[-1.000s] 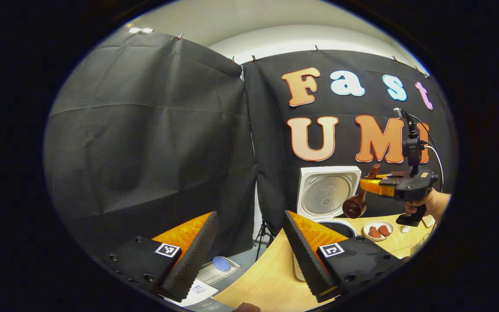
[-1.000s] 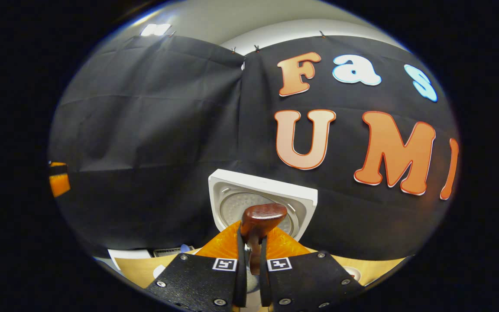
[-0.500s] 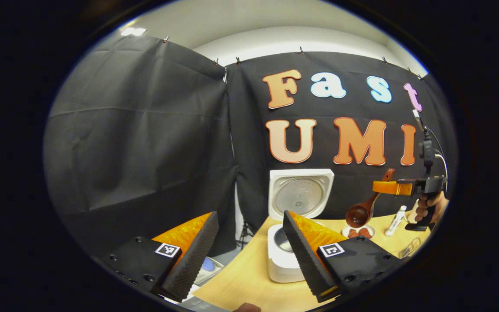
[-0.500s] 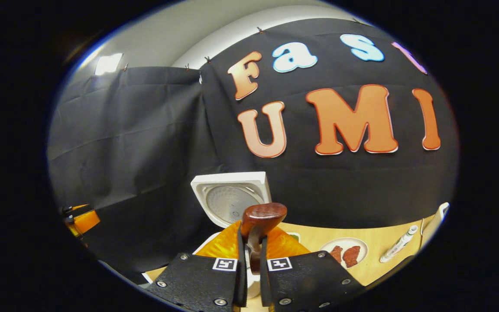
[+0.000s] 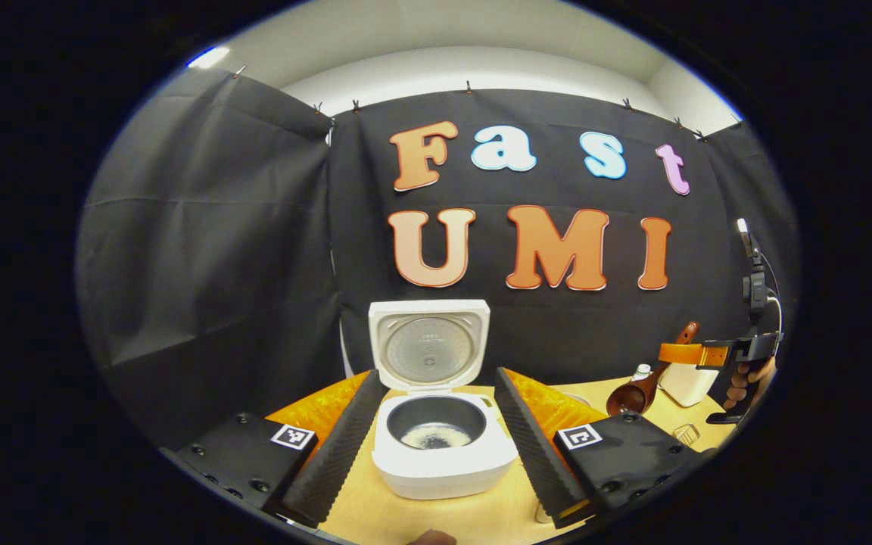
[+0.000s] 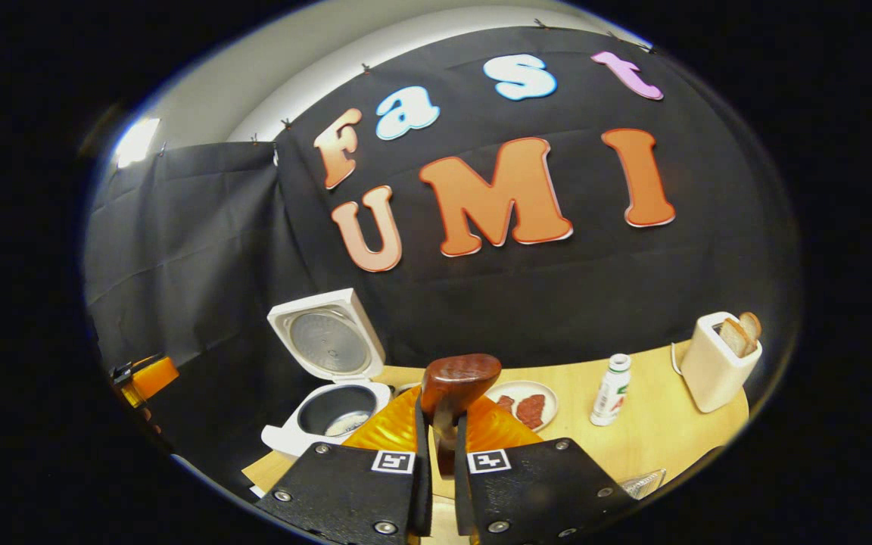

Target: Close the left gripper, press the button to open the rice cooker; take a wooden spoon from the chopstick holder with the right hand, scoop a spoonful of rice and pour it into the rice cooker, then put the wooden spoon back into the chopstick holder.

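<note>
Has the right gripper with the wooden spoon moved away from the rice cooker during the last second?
Yes. In the left gripper view the right gripper, holding the wooden spoon, was close beside the rice cooker's lid; now it is farther right, near the toaster.

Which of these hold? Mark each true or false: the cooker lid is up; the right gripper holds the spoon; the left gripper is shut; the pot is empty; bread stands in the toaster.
1. The cooker lid is up. True.
2. The right gripper holds the spoon. True: both fingers press on its handle.
3. The left gripper is shut. False: its fingers stand wide apart, with the cooker seen between them.
4. The pot is empty. False: some rice lies on its bottom.
5. Bread stands in the toaster. True.
</note>
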A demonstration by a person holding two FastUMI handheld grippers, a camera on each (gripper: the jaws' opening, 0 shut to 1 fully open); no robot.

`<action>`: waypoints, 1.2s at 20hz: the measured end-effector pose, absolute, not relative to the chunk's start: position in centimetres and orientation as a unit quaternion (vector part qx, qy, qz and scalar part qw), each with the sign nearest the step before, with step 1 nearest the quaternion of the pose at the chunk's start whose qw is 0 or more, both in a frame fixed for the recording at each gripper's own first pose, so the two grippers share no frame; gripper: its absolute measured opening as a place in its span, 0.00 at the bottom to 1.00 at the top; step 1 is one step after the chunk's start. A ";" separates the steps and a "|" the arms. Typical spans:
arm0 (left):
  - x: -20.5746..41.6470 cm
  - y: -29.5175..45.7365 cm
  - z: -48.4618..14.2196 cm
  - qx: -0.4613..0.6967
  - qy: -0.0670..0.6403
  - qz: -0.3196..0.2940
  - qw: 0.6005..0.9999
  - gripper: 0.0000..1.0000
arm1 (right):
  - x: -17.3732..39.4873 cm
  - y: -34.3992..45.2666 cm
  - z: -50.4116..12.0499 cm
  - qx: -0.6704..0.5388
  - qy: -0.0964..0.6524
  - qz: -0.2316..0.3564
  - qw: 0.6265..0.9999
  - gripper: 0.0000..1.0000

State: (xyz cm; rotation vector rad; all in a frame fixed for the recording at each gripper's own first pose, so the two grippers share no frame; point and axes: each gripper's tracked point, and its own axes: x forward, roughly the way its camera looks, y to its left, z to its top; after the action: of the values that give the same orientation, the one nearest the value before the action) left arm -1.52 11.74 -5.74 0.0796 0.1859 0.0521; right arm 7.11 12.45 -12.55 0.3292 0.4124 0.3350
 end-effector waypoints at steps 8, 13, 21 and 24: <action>0.5 2.9 -6.4 0.038 0.098 -0.035 0.994 1.00 | 3.3 0.1 -17.2 0.188 0.237 0.048 0.952 0.11; 0.9 -0.6 -5.6 0.039 0.094 -0.049 0.994 1.00 | 1.5 -5.7 -20.7 0.206 0.254 -0.016 0.945 0.12; 0.9 -2.0 -4.8 0.059 0.092 -0.042 0.993 1.00 | 0.5 -8.4 -26.8 0.224 0.289 -0.048 0.930 0.12; 0.8 -1.7 -4.8 0.061 0.095 -0.033 0.993 1.00 | -0.1 -8.5 -28.8 0.238 0.299 -0.043 0.923 0.13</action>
State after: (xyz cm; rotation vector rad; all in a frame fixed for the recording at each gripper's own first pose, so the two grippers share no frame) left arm 0.81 -1.69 -4.78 0.1230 0.1899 -0.0655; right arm -0.10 -8.47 -28.77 0.4889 0.6140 -0.0885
